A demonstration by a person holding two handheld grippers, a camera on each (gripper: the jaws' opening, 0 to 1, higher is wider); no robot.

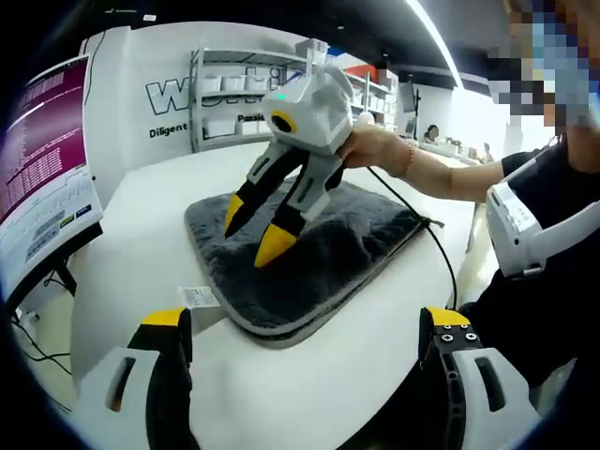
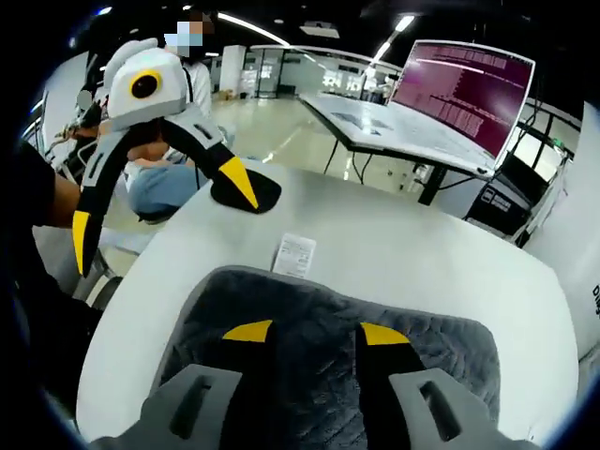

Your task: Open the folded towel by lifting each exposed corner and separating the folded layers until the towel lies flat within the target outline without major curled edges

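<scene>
left gripper: nearest in the left gripper view, jaws wide apart, nothing between them, hovering over bare table short of the towel's near edge; seen again in the right gripper view, spread and raised off the surface beyond the towel.
right gripper: ahead of the left one, tips down on the towel's top face, jaws parted with a visible gap, no cloth pinched; in the right gripper view both yellow tips sit over the grey pile, released.
towel: dark grey, plush, folded thick, lying flat on the table straight ahead of the left gripper and under the right one; paler bound edge along the near side; far side partly hidden by the right gripper.
tag: small white label, just beyond the left gripper's left jaw, at the towel's near corner; in the right gripper view it lies past the towel's edge, between the two grippers.
table: white, round-edged, carries the towel.
target outline: can't make one out.
hand: person's, holding the right gripper's body.
monitor: far left of the left gripper, text on screen.
shelves: farthest, on the back wall.
step: looks like the start; towel looks folded, no corner lifted.
next move: probably slide the right tips to an exposed corner or edge, pinch only the top layer, peel up and over; left likely pins the lower layers.
</scene>
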